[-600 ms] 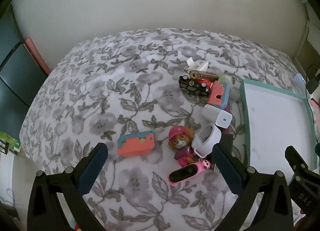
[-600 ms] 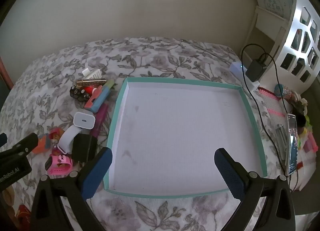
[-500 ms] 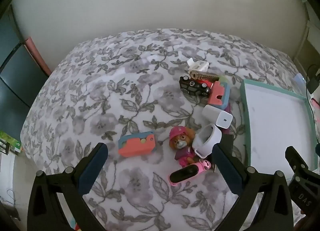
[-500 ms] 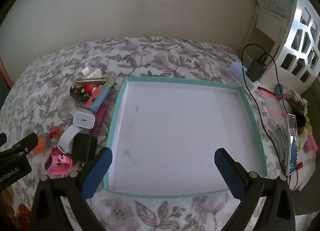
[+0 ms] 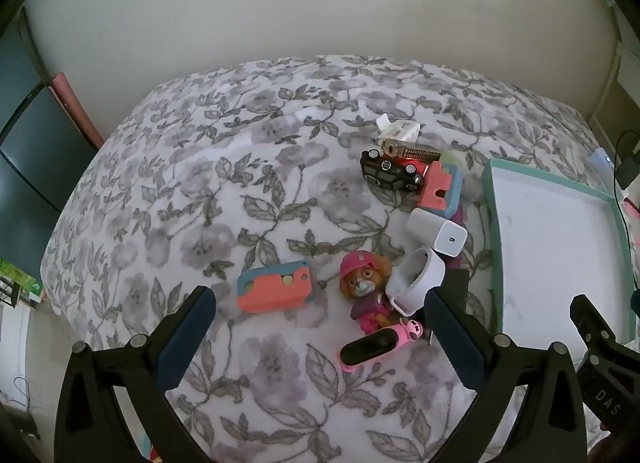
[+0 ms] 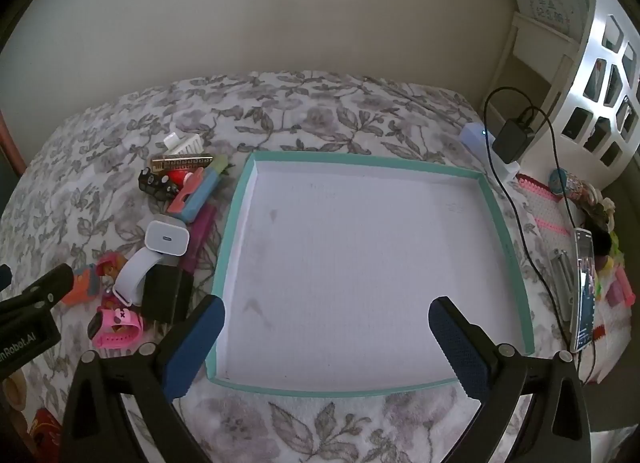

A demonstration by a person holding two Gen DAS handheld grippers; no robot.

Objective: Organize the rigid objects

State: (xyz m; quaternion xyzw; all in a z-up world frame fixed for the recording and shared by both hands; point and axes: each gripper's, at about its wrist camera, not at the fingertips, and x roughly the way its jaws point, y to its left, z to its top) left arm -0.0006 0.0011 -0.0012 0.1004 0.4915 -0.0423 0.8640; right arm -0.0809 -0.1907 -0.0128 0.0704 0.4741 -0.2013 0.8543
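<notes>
Small rigid objects lie in a loose cluster on a floral bedspread (image 5: 200,191): a coral and blue block (image 5: 274,291), a pup figure (image 5: 365,283), a pink smartwatch (image 5: 378,343), a white band (image 5: 420,281), a white charger (image 5: 438,231), a black toy car (image 5: 392,174) and a harmonica (image 5: 412,151). A teal-rimmed white tray (image 6: 502,223) lies right of them, with nothing in it. My left gripper (image 5: 320,337) is open above the near objects. My right gripper (image 6: 326,347) is open over the tray's near edge.
A black charger with cable (image 6: 514,139), a phone (image 6: 584,287) and colourful items (image 6: 616,283) lie right of the tray. A white lattice headboard (image 6: 600,75) stands at far right. A wall runs behind the bed. A dark cabinet (image 5: 24,159) stands left.
The left view has shifted slightly; the objects sit a little lower in frame. Both grippers stay open and nothing on the bed has moved.
</notes>
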